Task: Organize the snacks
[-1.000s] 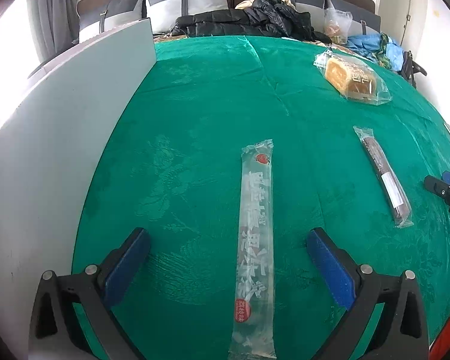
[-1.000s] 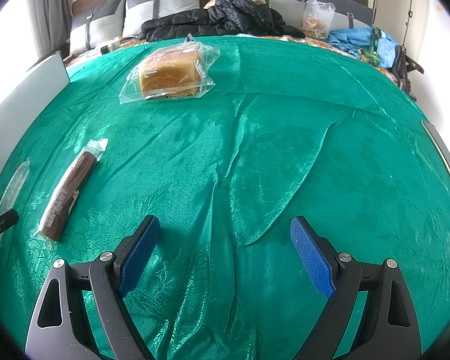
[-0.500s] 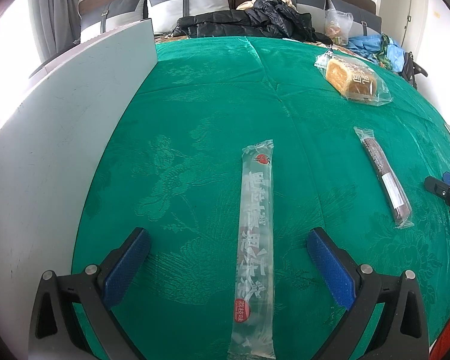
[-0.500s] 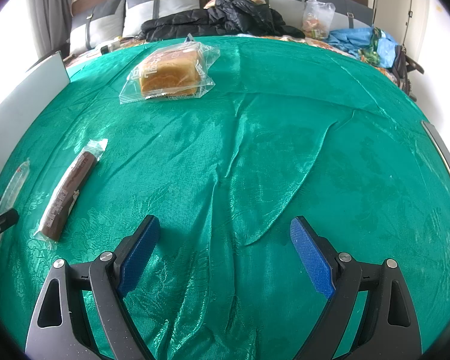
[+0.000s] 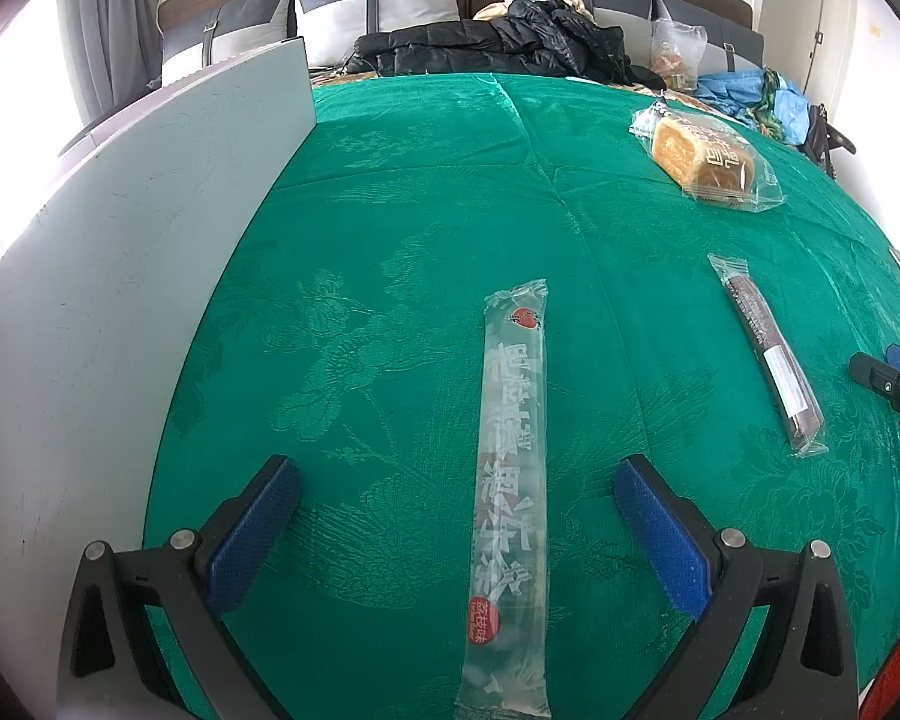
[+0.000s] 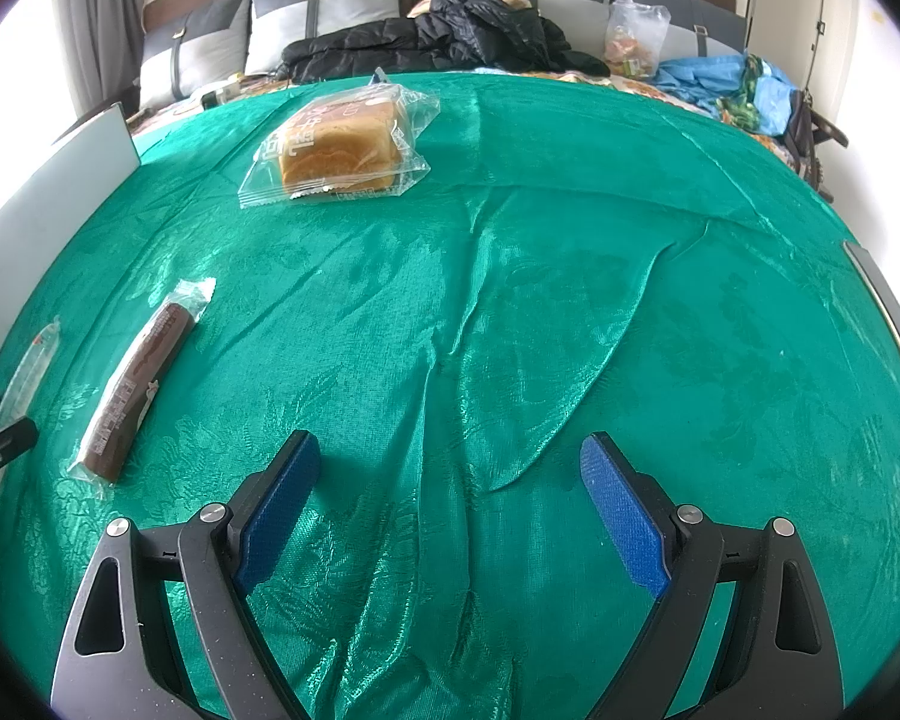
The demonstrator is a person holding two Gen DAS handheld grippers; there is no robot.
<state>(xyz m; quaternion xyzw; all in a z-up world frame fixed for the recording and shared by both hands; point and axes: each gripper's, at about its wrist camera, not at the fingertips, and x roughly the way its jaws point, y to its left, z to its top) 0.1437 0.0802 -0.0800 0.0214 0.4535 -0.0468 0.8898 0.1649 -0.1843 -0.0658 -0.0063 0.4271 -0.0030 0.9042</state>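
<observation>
Very little is different. The left tool (image 5: 455,468) has turned a tiny bit, so in its view the bread bag (image 5: 705,156) now sits a hair more to the right than it did a second ago. The flower pattern on the green cloth (image 5: 390,210) looked soft and smeared a second ago, and now it looks sharp. No snack has changed its place on the cloth. I can see no change in the view from the right tool (image 6: 450,450).

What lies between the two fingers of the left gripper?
In the left wrist view, the long clear jelly stick lies lengthwise between the open left gripper fingers, untouched, on the green cloth.
</observation>
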